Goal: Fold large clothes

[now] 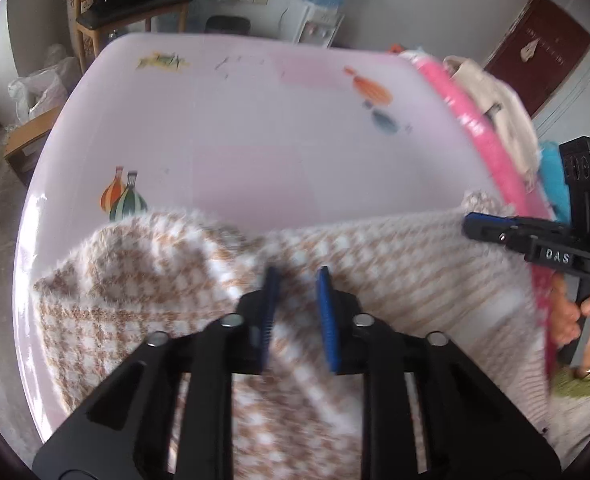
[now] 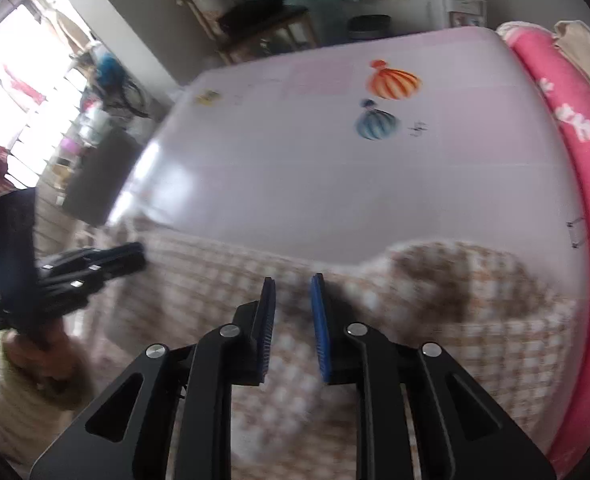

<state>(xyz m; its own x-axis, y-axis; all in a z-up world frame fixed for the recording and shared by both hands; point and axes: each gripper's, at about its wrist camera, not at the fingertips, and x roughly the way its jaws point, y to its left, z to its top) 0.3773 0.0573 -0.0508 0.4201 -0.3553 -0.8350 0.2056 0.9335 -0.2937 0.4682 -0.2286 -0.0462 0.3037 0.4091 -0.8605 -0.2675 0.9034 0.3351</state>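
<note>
Checked knit sweater [image 1: 335, 264], tan and white, lies bunched along the near edge of the bed [image 1: 255, 128]. Far half of the pink balloon-print sheet is bare. A rolled pink blanket [image 2: 575, 128] runs down the right side of the bed.

Left gripper [image 1: 297, 280]: fingers narrowed but a gap shows between the blue pads; sweater fabric lies under and between them, and I cannot say the pads are biting it. Motion blur does not help.

Right gripper [image 2: 293, 286]: same picture, narrow gap, knit beneath, no firm pinch visible. From the left wrist view it sits at the sweater's right edge [image 1: 479, 226], my right hand [image 1: 587, 316] on the handle. From the right wrist view the left gripper [image 2: 135, 254] is over the sweater's left end.

Judgement: I am at the take-hold stage, one gripper toward each end of the garment, before spreading or the first fold.

To do it well:
- Catch one layer at the edge, not a bunched handful.
- Close fully before lifting; fuzzy knit likely slips.
- Keep both grippers level and draw apart so the cloth tensions flat.
- Lay it toward the bare sheet, clear of the blanket.
</note>
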